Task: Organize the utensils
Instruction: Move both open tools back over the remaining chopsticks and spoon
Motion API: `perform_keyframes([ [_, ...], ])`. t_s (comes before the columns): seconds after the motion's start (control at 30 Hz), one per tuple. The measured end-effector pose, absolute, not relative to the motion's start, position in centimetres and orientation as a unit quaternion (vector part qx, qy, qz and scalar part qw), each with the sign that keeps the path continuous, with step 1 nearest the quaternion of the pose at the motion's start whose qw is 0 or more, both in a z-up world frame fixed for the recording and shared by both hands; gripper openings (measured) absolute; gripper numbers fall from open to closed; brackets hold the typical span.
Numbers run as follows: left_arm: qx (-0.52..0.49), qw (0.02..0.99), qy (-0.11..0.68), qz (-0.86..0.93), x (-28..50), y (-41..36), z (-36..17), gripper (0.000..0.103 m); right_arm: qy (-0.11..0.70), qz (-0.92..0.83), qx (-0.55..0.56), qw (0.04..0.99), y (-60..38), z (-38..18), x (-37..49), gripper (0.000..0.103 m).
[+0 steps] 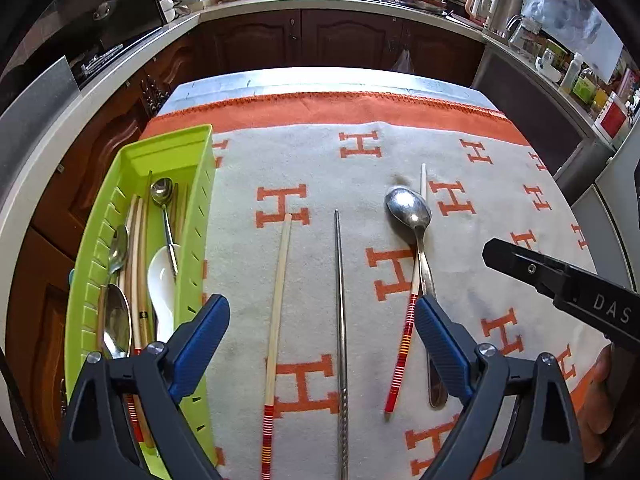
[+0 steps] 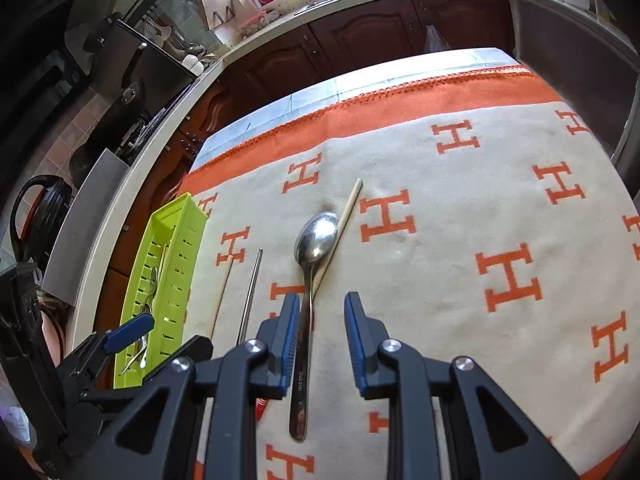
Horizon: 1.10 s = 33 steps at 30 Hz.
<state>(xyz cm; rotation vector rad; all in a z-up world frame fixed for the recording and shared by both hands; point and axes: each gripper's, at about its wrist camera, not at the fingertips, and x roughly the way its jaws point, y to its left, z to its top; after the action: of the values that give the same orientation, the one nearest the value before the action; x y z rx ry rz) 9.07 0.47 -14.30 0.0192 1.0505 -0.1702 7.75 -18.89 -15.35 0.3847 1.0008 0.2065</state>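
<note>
The left gripper (image 1: 322, 322) hangs with its blue-padded jaws spread wide and empty above a wooden chopstick with a red striped end (image 1: 276, 320) and a slim metal chopstick (image 1: 340, 320) lying side by side on the bench. The right gripper (image 2: 322, 316) is released, jaws partly apart, straddling the handle of a silver metal spoon (image 2: 310, 280) without pinching it. That spoon crosses a second red-ended wooden chopstick (image 1: 412, 308) on the cream blanket with orange H letters (image 2: 460, 240). At the left edge sits a lime-green plastic tray (image 1: 168, 148) holding spoons and chopsticks.
</note>
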Motion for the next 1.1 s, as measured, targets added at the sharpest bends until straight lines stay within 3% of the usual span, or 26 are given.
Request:
perform_keyframes([
  [0.03, 0.005, 0.858, 0.506, -0.082, 9.3, 0.4, -14.8, 0.085, 0.478, 0.101, 0.184, 0.853, -18.8, -15.6, 7.8, 0.023],
  [0.1, -0.002, 0.848, 0.522, -0.087, 9.7, 0.4, -15.7, 0.064, 0.482, 0.106, 0.188, 0.849, -18.8, -16.2, 7.9, 0.023],
  [0.2, -0.023, 0.827, 0.553, -0.094, 10.4, 0.5, -17.2, 0.049, 0.487, 0.114, 0.192, 0.844, -18.8, -17.0, 8.0, 0.023],
  [0.57, -0.002, 0.82, 0.566, -0.087, 9.1, -0.3, -18.4, 0.049, 0.498, 0.127, 0.203, 0.833, -19.1, -18.9, 8.6, 0.023],
  [0.97, 0.039, 0.872, 0.482, -0.071, 4.9, -0.7, -18.8, 0.046, 0.498, 0.138, 0.182, 0.837, -17.9, -19.8, 7.9, 0.023],
  [1.03, 0.036, 0.875, 0.478, -0.071, 4.8, -0.6, -18.7, 0.031, 0.497, 0.139, 0.177, 0.838, -17.7, -19.9, 7.8, 0.023],
  [1.07, 0.034, 0.876, 0.476, -0.071, 4.8, -0.5, -18.6, 0.008, 0.497, 0.14, 0.176, 0.838, -17.6, -19.9, 7.8, 0.023],
  [1.1, 0.029, 0.877, 0.475, -0.072, 4.9, -0.4, -18.6, 0.006, 0.495, 0.142, 0.177, 0.839, -17.5, -19.8, 7.8, 0.023],
])
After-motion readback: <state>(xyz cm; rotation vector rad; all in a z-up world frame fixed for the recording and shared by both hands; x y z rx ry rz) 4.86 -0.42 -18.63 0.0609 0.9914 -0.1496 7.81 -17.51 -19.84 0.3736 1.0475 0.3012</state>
